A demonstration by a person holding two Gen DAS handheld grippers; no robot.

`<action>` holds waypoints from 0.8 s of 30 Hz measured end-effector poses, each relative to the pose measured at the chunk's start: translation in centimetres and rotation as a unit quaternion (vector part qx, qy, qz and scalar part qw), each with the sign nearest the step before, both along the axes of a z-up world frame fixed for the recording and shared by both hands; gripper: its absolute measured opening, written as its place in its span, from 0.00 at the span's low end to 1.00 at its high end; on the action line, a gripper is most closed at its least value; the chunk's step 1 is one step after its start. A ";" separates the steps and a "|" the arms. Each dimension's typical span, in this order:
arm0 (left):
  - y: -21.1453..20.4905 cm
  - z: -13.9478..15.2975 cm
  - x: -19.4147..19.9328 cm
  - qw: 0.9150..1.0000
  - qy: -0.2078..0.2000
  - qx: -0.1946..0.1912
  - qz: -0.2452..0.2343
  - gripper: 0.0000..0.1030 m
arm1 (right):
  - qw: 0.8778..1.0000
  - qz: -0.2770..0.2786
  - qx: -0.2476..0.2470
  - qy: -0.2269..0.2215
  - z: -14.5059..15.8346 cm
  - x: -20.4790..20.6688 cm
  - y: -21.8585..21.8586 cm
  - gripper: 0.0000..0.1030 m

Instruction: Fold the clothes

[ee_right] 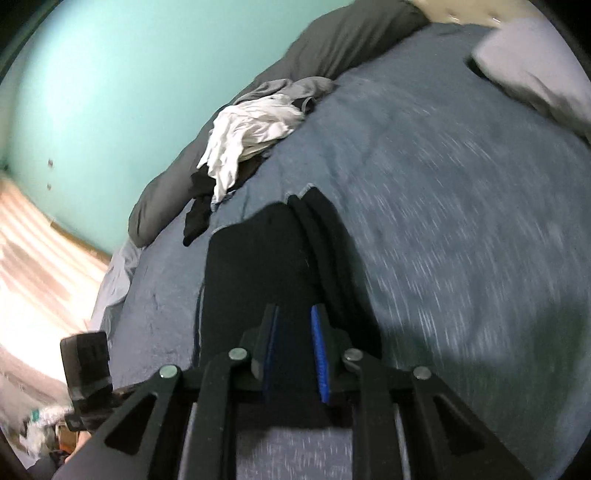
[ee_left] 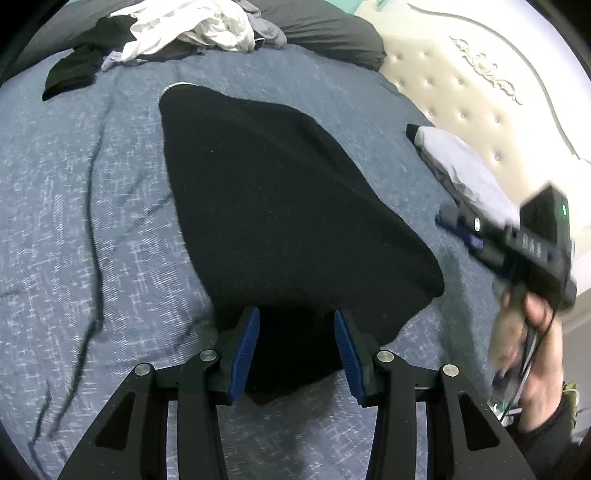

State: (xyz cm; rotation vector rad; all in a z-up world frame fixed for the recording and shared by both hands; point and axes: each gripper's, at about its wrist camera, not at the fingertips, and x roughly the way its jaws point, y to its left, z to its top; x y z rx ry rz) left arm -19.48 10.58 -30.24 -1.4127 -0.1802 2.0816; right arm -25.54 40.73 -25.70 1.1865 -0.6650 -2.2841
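Left wrist view: close above the blue bedspread (ee_left: 92,192), facing along its fingers over the black garment (ee_left: 280,206) toward the clothes pile (ee_left: 192,26) and cream headboard (ee_left: 480,85). Right wrist view: also low and near, blurred, probably angled more leftward toward the teal wall (ee_right: 122,92). Shared by both: bedspread, black garment, clothes pile, grey pillow (ee_right: 535,70).

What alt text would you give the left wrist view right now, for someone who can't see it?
The left hand-held gripper, jaws open, hangs over the near edge of a black garment spread flat on a blue-grey bedspread. At right, a hand holds the right hand-held gripper, blurred. Unfolded white and dark clothes lie beyond.
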 end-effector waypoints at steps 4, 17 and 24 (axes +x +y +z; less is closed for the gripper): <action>-0.8 -0.2 -0.4 1.000 0.000 0.010 0.004 0.44 | 1.000 0.014 0.013 0.000 0.8 -4.6 -0.9 0.45; -2.8 -1.7 -1.5 0.999 -0.009 0.039 0.014 0.44 | 0.989 0.089 0.112 -0.035 -1.7 -16.1 -7.5 0.45; -2.4 -2.0 -1.4 0.999 -0.005 0.038 0.007 0.45 | 0.984 0.095 0.141 -0.049 -3.7 -18.4 -9.0 0.30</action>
